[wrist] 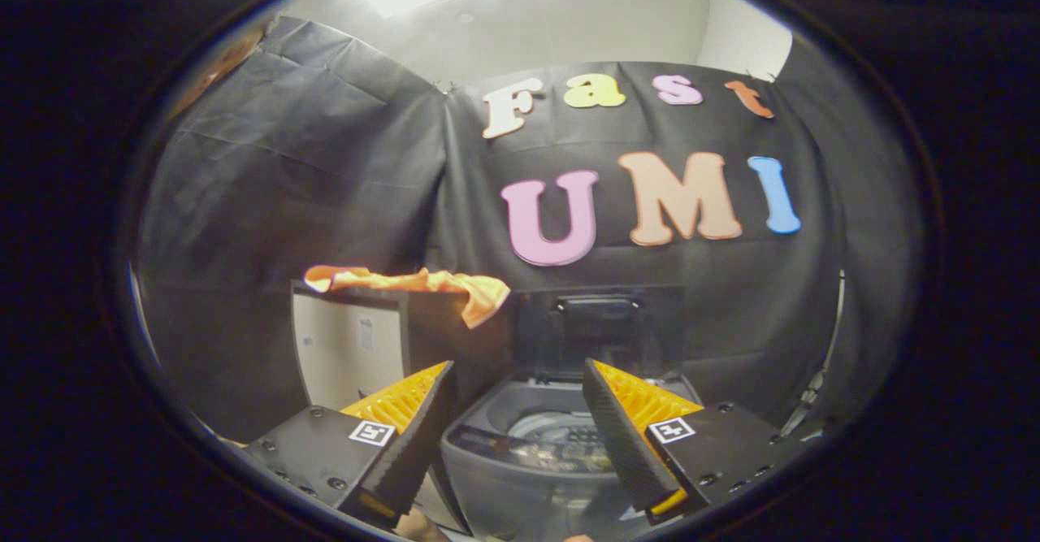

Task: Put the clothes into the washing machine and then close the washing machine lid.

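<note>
Up and to the left of my tongs [517, 379], the orange cloth [410, 284] lies draped over the top edge of a cabinet [349, 347], one corner hanging down. My fingers are spread wide, pinching nothing. I judge I should rise leftward and bite that hanging corner squarely. Straight ahead between the fingers sits the washing machine [520, 436], its lid [597, 323] upright behind the open tub, leaving clear room to drop in.
</note>
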### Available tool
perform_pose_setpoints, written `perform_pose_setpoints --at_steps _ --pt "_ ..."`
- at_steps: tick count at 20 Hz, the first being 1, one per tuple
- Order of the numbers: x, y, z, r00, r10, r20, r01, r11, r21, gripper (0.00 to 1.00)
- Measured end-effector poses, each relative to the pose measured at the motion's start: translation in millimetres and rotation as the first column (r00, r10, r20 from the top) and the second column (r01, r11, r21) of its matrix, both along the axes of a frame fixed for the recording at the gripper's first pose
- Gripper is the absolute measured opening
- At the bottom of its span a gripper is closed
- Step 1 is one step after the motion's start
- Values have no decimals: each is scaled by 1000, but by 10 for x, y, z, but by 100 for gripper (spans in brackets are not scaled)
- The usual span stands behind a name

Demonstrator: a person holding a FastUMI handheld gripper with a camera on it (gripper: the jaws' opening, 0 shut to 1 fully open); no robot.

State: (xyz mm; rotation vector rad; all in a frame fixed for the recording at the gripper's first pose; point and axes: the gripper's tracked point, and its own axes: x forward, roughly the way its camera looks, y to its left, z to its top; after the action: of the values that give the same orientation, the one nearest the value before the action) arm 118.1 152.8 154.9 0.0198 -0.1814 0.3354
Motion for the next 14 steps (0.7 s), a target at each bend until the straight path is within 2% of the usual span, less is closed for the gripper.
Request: perform_pose_setpoints --at_steps 6,14 --pt "575 873 731 989 145 -9 -145 989 -18 97" --pt "1212 1939 1105 963 212 -169 -216 976 -8 98"
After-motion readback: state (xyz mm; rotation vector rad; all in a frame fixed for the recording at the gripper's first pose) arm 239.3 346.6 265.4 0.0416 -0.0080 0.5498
